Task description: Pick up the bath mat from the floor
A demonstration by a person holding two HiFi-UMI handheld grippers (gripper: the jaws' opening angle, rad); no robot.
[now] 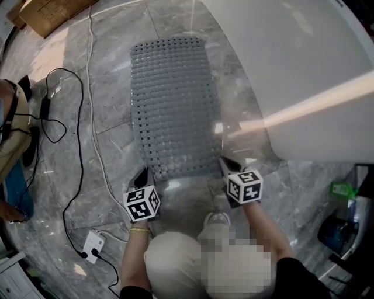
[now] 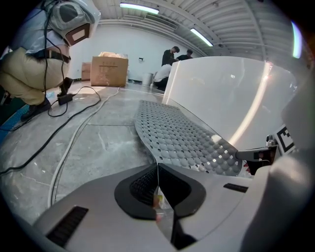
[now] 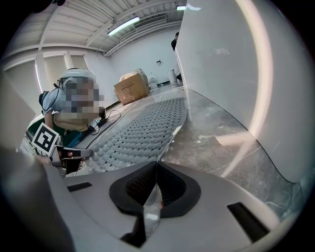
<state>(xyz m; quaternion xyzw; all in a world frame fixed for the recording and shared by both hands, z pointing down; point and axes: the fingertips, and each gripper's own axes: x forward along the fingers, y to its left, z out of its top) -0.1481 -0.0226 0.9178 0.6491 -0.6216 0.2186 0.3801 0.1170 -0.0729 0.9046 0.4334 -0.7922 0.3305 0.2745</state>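
Crouching over a grey marble floor (image 1: 117,122), the person in the head view holds a gripper in each hand at the near end of a grey perforated rubber bath mat (image 1: 175,108). The mat stretches away alongside a large white bathtub (image 1: 280,58). The left gripper (image 1: 143,173) meets the mat's near left corner and the right gripper (image 1: 225,163) its near right corner. A black cable (image 1: 76,175) loops across the floor to a white power strip (image 1: 93,242), and a brown cardboard box (image 1: 49,11) lies at the far left.

In the left gripper view, the jaws are clenched on the thin corner of the mat. From that pinch the mat curves up off the floor, while its far end lies flat against the foot of the tub. The right gripper shows at the mat's other corner. A second person crouches at the left by the cables.

In the right gripper view, the jaws are likewise clamped tight on the mat's edge. The mat runs away to the left of the tub wall, and the left gripper is seen gripping the opposite corner.
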